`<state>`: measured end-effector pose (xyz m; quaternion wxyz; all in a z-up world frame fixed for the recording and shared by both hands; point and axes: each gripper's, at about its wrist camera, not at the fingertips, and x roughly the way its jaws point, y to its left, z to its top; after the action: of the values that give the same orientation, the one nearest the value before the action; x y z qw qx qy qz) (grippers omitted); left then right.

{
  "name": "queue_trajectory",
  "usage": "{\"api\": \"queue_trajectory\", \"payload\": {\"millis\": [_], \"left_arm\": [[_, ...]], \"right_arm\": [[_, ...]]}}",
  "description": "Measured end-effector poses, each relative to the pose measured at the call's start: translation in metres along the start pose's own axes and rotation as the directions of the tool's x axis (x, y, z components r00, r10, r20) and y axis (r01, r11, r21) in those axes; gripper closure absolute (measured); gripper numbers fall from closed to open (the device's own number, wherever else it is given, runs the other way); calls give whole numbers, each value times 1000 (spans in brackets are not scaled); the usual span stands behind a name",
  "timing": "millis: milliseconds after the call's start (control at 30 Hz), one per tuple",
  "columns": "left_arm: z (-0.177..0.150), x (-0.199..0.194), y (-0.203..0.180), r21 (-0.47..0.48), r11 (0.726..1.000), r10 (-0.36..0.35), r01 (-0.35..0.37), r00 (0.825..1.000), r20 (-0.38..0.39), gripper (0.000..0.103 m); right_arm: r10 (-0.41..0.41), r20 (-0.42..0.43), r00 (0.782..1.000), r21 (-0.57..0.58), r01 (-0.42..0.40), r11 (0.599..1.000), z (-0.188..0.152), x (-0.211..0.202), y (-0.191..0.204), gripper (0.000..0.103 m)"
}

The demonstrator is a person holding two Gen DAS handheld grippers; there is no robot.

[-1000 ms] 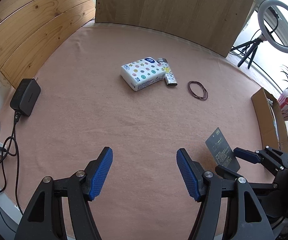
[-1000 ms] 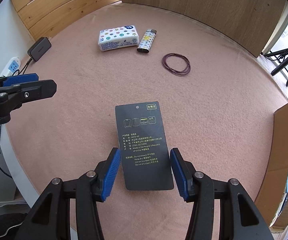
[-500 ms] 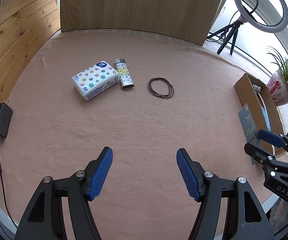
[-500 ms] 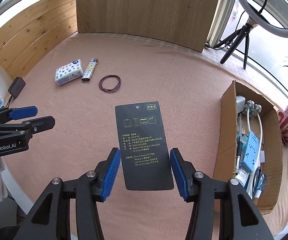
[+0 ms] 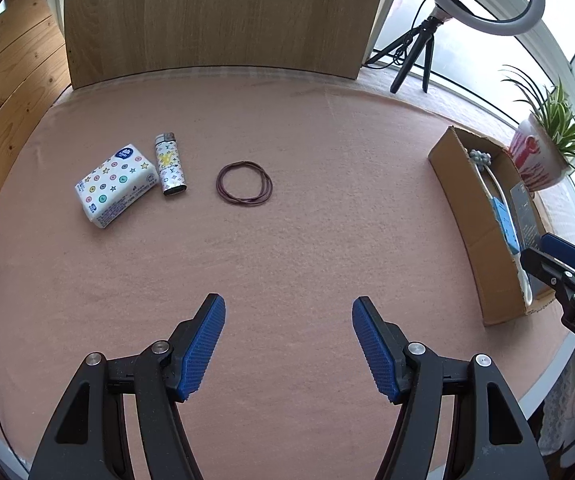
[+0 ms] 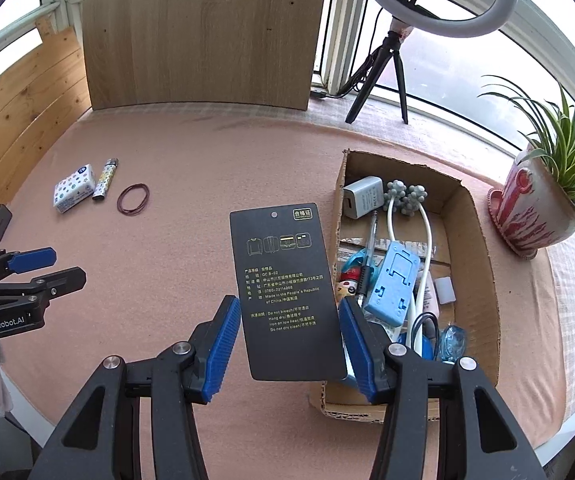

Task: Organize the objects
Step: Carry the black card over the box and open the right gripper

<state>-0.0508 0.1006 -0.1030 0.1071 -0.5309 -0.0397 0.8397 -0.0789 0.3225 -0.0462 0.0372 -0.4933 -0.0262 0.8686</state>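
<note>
The right claw [image 6: 289, 346] grips a black tag [image 6: 283, 288] over the near-left edge of the box [image 6: 483, 288]. The left claw [image 5: 288, 344] is spread wide, holding nothing — tissues [image 5: 115, 184], lighter [image 5: 170, 169] and bands [image 5: 244, 182] lie on the bench [image 5: 287, 264].

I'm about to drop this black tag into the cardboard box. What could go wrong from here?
1. The black tag is pinched only along its lower edges by the right gripper and seems to sit over the cardboard box's near-left wall, so released now it may catch the rim or land outside.
2. The box is crowded: the blue stand and white cable could prop the tag up.
</note>
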Motion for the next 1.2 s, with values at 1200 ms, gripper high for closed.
{"api": "queue_trajectory", "payload": {"millis": [1200], "left_arm": [[-4,-18,-44,46,999,14,-16,999,48,33]], "right_arm": [[-31,-14,999,265,34,964,-19,13,-102,39]]}}
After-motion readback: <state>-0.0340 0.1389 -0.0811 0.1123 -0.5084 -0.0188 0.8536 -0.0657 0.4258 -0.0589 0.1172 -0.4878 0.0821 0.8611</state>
